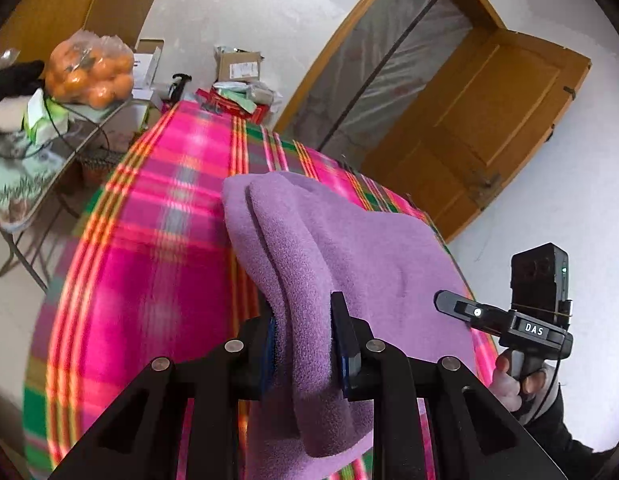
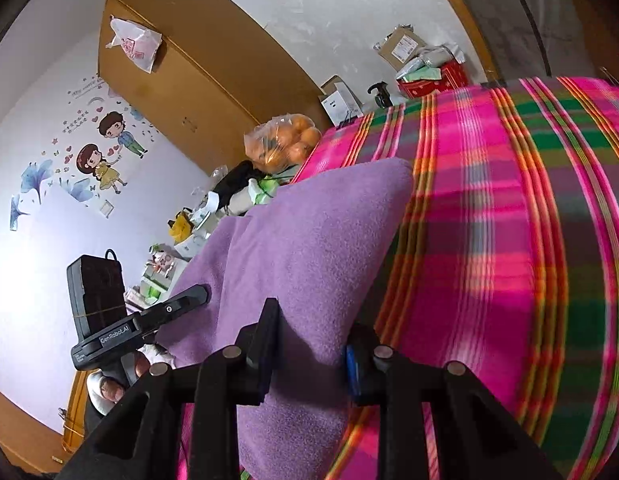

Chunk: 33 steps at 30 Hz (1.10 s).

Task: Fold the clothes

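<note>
My left gripper [image 1: 305, 344] is pinching a folded edge of the purple fleece cloth [image 1: 349, 248], the fabric bunched thick between its two fingers. My right gripper [image 2: 309, 344] is pinching another part of the same cloth, which drapes over the pink, green and orange plaid blanket [image 1: 157, 232] covering the surface beneath.

A bag of oranges [image 1: 89, 72] sits on a cluttered side table [image 1: 49, 176] at the blanket's edge, with cardboard boxes [image 1: 237, 64] and a red box [image 2: 433, 80] beyond the far end. A wooden door [image 1: 477, 128] stands open against the white wall, and a brown wardrobe [image 2: 197, 80] carries a plastic bag [image 2: 135, 44] on top. Cartoon wall stickers [image 2: 101, 152] of two figures mark the lilac wall.

From the left view, my right gripper's handle reads "DAS"; from the right view, my left one reads "GenRobot.AI".
</note>
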Each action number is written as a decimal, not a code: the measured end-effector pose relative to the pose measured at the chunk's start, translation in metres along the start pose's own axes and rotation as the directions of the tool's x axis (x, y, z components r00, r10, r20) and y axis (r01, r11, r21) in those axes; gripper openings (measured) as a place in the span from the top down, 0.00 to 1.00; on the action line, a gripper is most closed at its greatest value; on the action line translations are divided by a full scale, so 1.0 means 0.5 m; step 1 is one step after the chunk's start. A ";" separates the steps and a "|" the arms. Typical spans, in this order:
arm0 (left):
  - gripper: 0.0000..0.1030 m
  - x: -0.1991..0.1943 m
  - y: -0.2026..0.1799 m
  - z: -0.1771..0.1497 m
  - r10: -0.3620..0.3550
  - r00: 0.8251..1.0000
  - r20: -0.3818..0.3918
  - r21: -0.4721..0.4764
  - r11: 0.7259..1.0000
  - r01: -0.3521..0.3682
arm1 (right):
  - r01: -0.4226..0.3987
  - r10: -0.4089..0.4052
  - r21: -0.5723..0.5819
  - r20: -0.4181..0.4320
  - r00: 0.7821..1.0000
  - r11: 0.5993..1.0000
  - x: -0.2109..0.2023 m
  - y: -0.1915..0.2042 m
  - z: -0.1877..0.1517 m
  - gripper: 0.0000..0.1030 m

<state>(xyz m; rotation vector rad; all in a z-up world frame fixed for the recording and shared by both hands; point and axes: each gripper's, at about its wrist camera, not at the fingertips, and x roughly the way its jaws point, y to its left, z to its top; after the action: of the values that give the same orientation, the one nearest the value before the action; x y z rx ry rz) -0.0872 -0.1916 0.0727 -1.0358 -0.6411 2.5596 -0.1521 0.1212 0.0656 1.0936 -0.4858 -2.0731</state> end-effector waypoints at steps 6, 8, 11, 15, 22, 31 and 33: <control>0.76 0.064 0.054 0.065 0.024 1.000 -0.012 -0.009 1.000 -0.024 | 0.017 -0.017 0.012 -0.016 1.000 1.000 0.085 -0.044 0.070 0.71; 0.76 0.086 0.073 0.075 0.030 0.999 -0.013 -0.020 0.999 -0.031 | 0.024 -0.024 0.024 -0.014 1.000 0.999 0.111 -0.062 0.088 0.71; 0.76 0.120 0.102 0.089 0.040 0.999 -0.016 -0.037 0.998 -0.040 | 0.036 -0.036 0.046 -0.006 0.999 0.998 0.148 -0.085 0.107 0.69; 0.75 0.154 0.152 0.085 0.044 0.998 -0.045 -0.097 0.994 -0.048 | 0.097 -0.095 0.071 -0.028 0.995 0.993 0.179 -0.119 0.107 0.61; 0.77 0.052 0.183 0.048 0.051 0.995 0.086 -0.168 0.985 -0.036 | 0.131 -0.130 -0.004 0.099 0.987 0.991 0.090 -0.088 0.079 0.56; 0.77 0.074 0.087 -0.019 0.186 0.981 0.047 0.011 0.982 -0.187 | 0.309 -0.317 -0.271 0.015 0.948 0.912 0.112 0.015 -0.024 0.73; 0.77 0.081 0.087 -0.026 0.213 0.976 0.042 0.026 0.977 -0.214 | 0.328 -0.343 -0.271 -0.011 0.939 0.905 0.122 0.005 -0.034 0.73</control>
<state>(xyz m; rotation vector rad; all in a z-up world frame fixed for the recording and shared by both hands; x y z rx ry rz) -0.1109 -0.2073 0.0188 -1.1005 -0.5240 2.7708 -0.1594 0.0740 0.0241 1.1320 0.0203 -2.3112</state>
